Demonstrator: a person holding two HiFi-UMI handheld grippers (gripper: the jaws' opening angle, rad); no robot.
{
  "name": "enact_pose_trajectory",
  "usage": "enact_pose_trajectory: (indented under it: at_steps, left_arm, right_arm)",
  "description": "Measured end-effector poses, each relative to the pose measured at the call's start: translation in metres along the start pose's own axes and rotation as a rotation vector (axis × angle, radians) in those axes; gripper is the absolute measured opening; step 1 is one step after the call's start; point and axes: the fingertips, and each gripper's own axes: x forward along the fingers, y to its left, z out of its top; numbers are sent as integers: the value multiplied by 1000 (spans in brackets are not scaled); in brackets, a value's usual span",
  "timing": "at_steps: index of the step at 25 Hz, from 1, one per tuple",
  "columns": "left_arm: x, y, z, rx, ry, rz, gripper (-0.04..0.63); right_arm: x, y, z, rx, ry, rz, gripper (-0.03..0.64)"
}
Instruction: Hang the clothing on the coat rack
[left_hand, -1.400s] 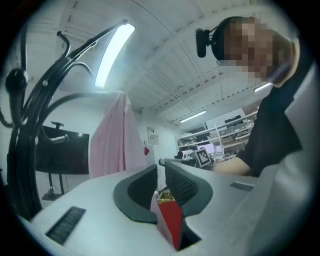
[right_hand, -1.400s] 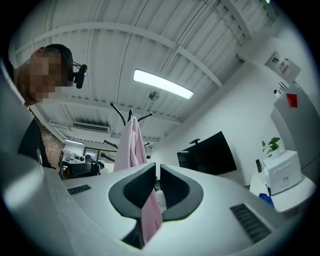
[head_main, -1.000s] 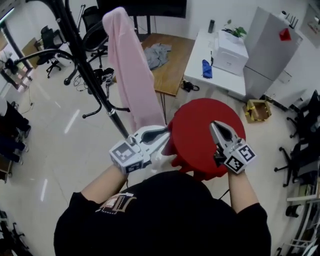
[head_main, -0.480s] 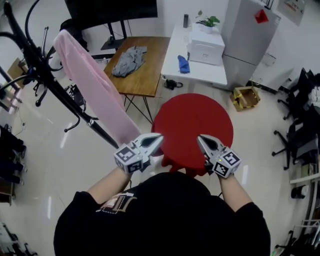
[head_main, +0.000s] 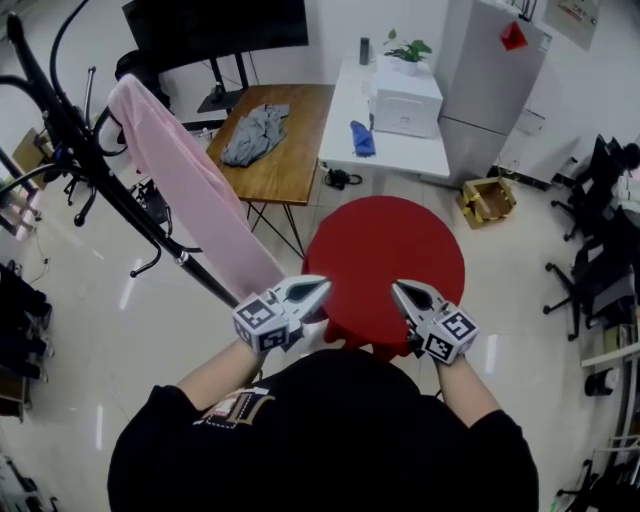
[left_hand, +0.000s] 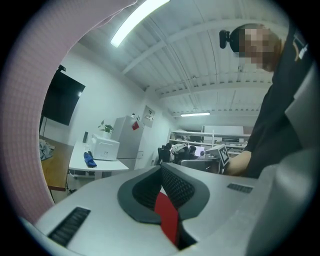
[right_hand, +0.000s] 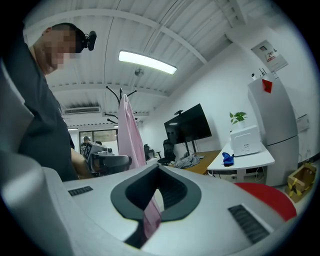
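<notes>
Head view: left gripper (head_main: 322, 286) and right gripper (head_main: 396, 288), pressed together, hover at red stool's (head_main: 385, 250) near edge.

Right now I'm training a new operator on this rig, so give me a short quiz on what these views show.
1. True or false: the pink garment hangs on the coat rack.
2. What lies on the wooden table? A. grey clothing B. a blue cloth C. a potted plant
3. Fill in: the jaws of the left gripper and the right gripper are both ___.
Key: 1 true; 2 A; 3 shut, with nothing held.
</notes>
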Motion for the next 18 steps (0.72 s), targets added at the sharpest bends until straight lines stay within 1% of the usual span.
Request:
enact_pose_trajectory:
  at_steps: [4,7,10,14,18]
  left_arm:
    - [-3,5,0,18,-17,-2,3]
    - [-3,2,4,21,-9,2,3]
    - [-4,1,4,32,-18,-3,3]
    - [-5,-1,5,26,-9,0,3]
    - [-4,-1,5,28,-9,-13,3]
  right_arm:
    - [2,0,2,-6,-1,6,0]
    - [2,-1,2,-12,0,8,0]
    - [2,2,6,-25,-1,8,0]
    - [2,2,4,-21,2,14,0]
    - [3,4,12,-42,2,3,0]
